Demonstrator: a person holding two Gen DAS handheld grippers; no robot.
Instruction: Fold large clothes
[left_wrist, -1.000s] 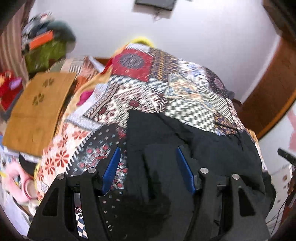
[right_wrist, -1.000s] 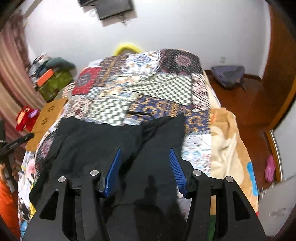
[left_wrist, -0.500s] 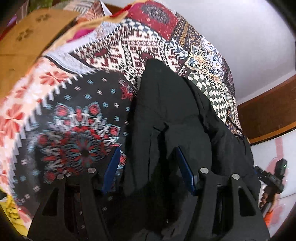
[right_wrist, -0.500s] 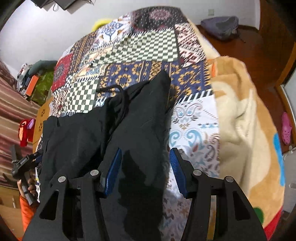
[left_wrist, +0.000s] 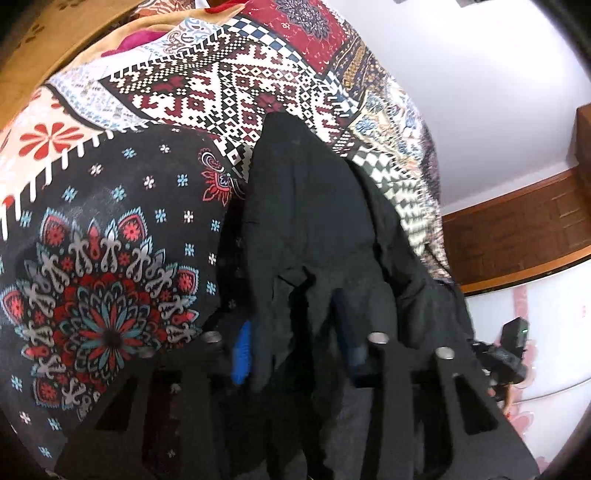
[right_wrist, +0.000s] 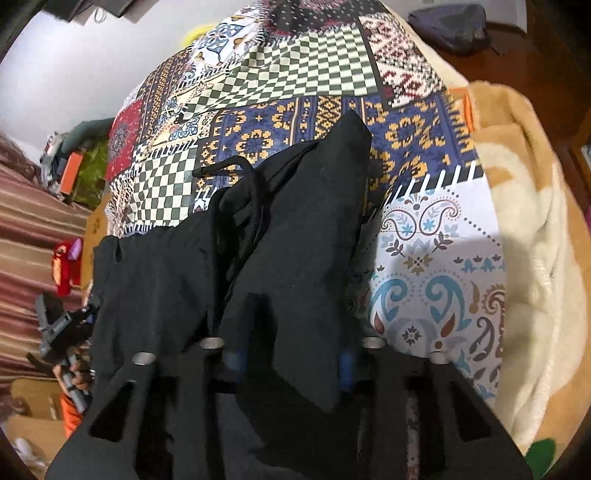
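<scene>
Straddling black garment edges, both grippers, left and right, spread wide; quilt lies beside.

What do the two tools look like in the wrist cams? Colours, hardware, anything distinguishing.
Both match: the left tool and right tool have matte black angular bodies with cut-out slots, round silver bolt heads along the top, and blue pads on the inner faces of the fingers. No cables or markings are visible on the bodies. The left tool also shows small in the right wrist view, grey and black.
</scene>
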